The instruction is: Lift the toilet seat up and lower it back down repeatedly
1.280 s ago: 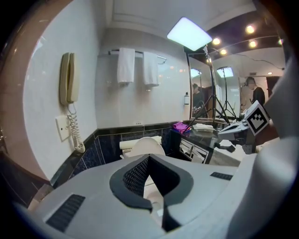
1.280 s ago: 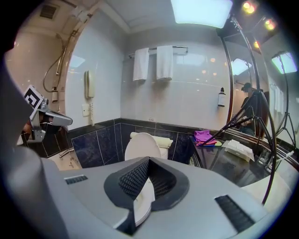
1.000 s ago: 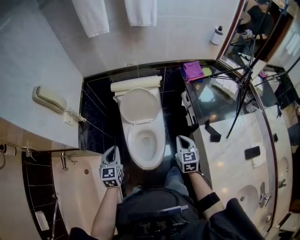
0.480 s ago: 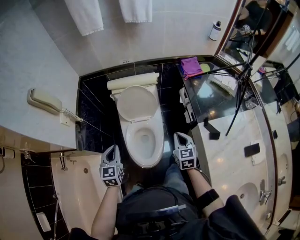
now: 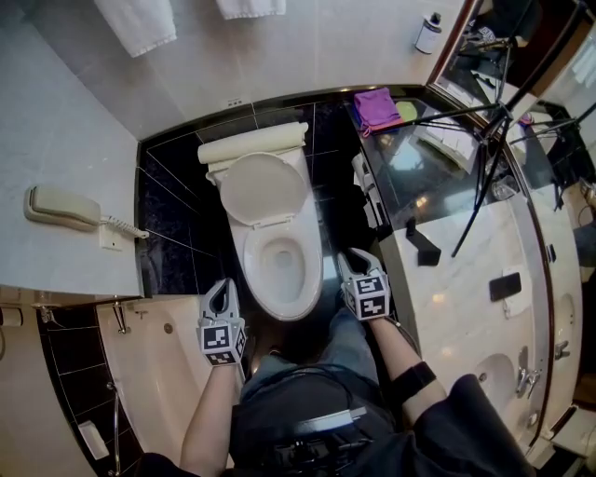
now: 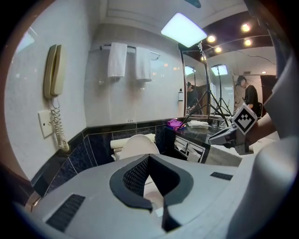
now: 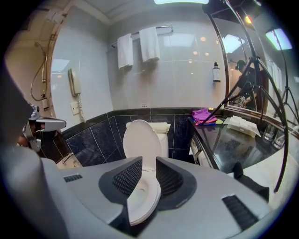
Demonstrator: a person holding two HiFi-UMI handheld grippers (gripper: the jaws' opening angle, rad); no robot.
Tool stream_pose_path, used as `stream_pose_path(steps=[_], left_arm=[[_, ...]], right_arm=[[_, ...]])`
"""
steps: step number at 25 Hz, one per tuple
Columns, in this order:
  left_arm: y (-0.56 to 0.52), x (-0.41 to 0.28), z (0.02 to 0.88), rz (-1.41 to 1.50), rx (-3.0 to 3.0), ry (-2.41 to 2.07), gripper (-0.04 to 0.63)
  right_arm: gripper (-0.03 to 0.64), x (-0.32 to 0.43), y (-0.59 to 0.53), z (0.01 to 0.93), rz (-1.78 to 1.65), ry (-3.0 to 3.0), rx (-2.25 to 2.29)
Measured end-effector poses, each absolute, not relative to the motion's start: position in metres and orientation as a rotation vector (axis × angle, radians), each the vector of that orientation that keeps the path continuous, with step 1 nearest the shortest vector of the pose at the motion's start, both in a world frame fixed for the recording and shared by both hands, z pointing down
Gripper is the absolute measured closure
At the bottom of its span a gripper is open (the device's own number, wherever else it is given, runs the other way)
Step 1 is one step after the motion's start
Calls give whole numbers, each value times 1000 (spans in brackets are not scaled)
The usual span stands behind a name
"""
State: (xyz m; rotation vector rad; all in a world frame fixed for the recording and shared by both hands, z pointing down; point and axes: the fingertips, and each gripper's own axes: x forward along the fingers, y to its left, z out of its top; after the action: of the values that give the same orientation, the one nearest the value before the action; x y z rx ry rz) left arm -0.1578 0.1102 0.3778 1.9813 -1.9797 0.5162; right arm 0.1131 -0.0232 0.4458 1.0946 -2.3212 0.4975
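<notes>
The head view's top edge is cutting off the white towels [image 5: 138, 23]; the left gripper [image 6: 148, 158] is hiding most of the toilet bowl [image 6: 152, 193].

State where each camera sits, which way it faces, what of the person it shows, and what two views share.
Head view: on the person's head, looking steeply down at the toilet; shows both forearms, left tongs and right tongs.
Left gripper view: on the left tongs, facing the back wall along its closed jaws; the right tongs show at right.
Right gripper view: on the right tongs, facing the raised lid; its jaws have just been opening, nothing gripped.
Both gripper views show the towels and wall phone.
</notes>
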Motion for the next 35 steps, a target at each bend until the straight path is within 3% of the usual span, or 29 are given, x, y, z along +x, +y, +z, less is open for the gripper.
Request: stream_pose_path(steps=[2,9,19,35], left_arm=[[104,-155,389,533,1978,-1969,595],[89,-146,440,602,1994,-1940,595],[95,-138,537,616,1982,-1903,595],[97,-132,643,651,1982,-1844,595]], right_arm=[[455,119,-28,471,560,-2299,1089],[402,125,-26,562,724,-2217,1055],[402,120,19,722,1279,-2082,1085],[402,104,84,901,1721,-1832,1100]])
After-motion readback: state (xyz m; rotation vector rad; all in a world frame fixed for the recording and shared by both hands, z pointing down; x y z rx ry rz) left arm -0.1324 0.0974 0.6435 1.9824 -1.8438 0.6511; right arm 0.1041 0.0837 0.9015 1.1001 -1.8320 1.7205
